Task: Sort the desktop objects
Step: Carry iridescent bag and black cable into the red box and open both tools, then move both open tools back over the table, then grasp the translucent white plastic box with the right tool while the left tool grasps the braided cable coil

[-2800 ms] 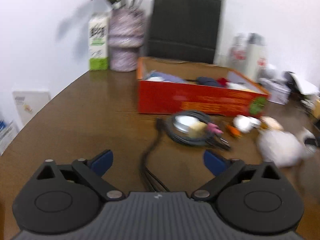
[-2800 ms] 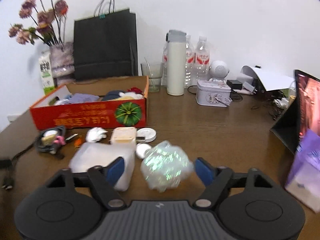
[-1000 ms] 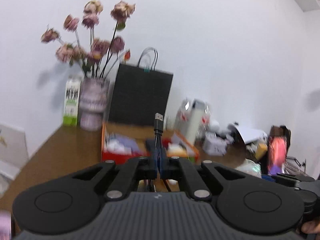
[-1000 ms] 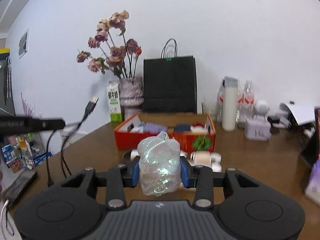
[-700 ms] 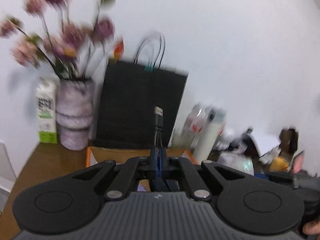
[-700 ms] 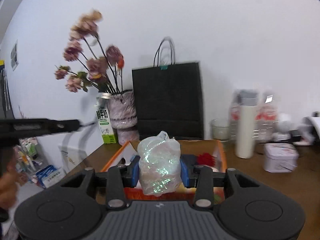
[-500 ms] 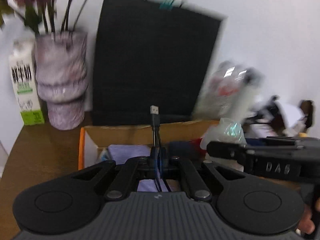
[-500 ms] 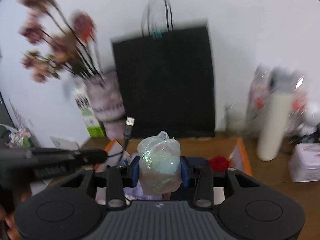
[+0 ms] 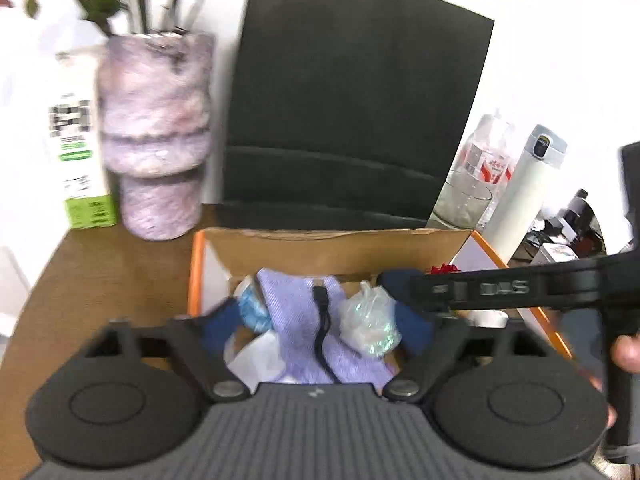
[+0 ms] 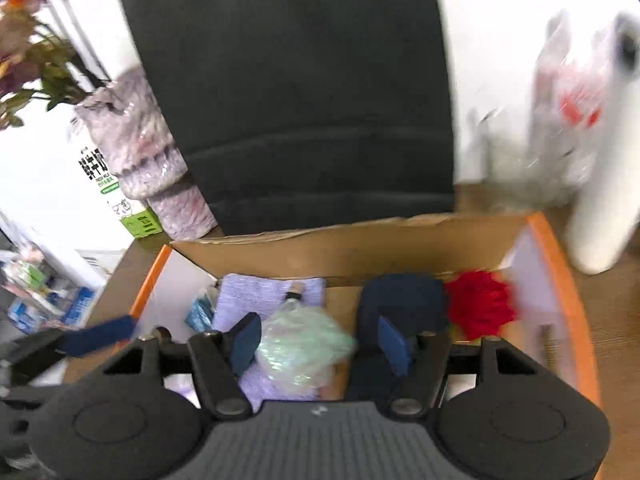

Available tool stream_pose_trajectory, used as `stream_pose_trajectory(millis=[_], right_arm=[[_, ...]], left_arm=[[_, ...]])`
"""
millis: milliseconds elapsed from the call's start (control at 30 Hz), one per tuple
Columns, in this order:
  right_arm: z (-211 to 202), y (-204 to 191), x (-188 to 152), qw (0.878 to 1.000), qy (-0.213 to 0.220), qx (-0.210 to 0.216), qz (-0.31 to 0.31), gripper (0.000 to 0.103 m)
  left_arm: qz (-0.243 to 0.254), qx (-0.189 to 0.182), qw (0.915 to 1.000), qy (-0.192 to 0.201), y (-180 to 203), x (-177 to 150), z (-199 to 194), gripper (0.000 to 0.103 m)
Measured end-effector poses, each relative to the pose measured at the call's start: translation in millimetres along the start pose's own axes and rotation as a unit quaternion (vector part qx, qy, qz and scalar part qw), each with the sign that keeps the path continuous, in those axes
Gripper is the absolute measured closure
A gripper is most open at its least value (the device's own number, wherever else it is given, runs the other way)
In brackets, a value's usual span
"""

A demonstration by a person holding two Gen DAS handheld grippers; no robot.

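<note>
Both grippers hover over the orange cardboard box (image 9: 195, 264). My left gripper (image 9: 318, 326) is open; the black USB cable (image 9: 322, 320) lies below it on a lilac cloth (image 9: 296, 300) inside the box. My right gripper (image 10: 320, 340) is open; the iridescent plastic bag (image 10: 298, 350) sits between its fingers, loose, over the lilac cloth (image 10: 260, 294). The bag also shows in the left wrist view (image 9: 370, 322), with the right gripper's finger beside it. The box (image 10: 560, 264) also holds a dark blue item (image 10: 400, 294) and a red item (image 10: 478, 304).
A black paper bag (image 9: 344, 120) stands behind the box. A purple vase (image 9: 154, 136) and a milk carton (image 9: 78, 152) stand at the back left. A white flask (image 9: 528, 188), water bottles (image 9: 486, 160) and a glass (image 9: 460, 200) stand at the back right.
Both grippers have opened over the box. The cable has dropped from the left gripper onto the cloth, and the bag has come loose from the right gripper's fingers.
</note>
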State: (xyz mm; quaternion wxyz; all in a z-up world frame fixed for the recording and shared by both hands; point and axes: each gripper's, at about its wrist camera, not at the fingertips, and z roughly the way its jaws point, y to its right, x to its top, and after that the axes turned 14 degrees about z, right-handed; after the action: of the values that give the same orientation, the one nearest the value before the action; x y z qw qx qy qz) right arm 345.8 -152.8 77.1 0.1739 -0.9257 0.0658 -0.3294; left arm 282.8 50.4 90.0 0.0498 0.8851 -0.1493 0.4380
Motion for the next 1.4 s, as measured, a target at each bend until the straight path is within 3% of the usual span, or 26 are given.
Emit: stream_pose_trajectory(millis=[100,200,267,367,533,767,900,1000,1133,1300,1400], right_arm=[[-46.0,0.1,-26.8,0.998,0.032,-0.023,-0.044,0.03],[-94.2,0.9,-71.3,0.994,0.06,-0.028,-0.082,0.025],[-122.6,-0.9,-107.8,0.992,0.075,-0.021,-0.104,0.021],[-161.5,3.8,-167.7,0.99,0.076,0.024,-0.114,0.019],[-199.4,17.2,-251.0,0.991,0.081,0.05,-0.097,0.018],[-210.7,28.3,-334.1,0.99,0.086,0.015,-0.107,0.017],[-207.0,44.5,-349.8,0.994,0.079,0.005,-0.076,0.015],[-201.9,50.0,-355.8,0.994,0.08,-0.014,-0.07,0.015],[-200.5,52.3,-359.7,0.995,0.079,-0.009,-0.066,0.015],[-199.8,52.8,-353.4,0.994,0.087,-0.011,-0.067,0.015],[-197.0,51.5,-332.9,0.993,0.097,-0.023,-0.067,0.015]], left_arm=[[-0.017,0.03,0.9994,-0.008,14.4,-22.7,-34.7,0.012],[-0.054,0.026,0.9982,0.006,25.8,-56.8,-70.5,0.003],[-0.063,0.012,0.9978,0.018,40.4,-88.7,-96.6,0.0],[-0.046,0.008,0.9989,0.006,63.4,-134.3,-122.1,0.0],[-0.013,0.042,0.999,0.009,91.1,-207.7,-166.5,0.0],[-0.008,0.049,0.9984,0.028,106.3,-253.7,-200.5,0.0],[0.01,0.062,0.998,0.006,114.1,-261.6,-193.5,0.0],[-0.001,0.057,0.9983,0.01,111.9,-261.9,-193.0,0.0],[-0.004,0.058,0.9983,-0.008,111.2,-262.0,-188.2,0.0],[0.006,0.046,0.9989,0.006,113.0,-257.3,-187.4,0.0],[0.016,0.03,0.9992,0.021,109.6,-237.7,-174.6,0.0]])
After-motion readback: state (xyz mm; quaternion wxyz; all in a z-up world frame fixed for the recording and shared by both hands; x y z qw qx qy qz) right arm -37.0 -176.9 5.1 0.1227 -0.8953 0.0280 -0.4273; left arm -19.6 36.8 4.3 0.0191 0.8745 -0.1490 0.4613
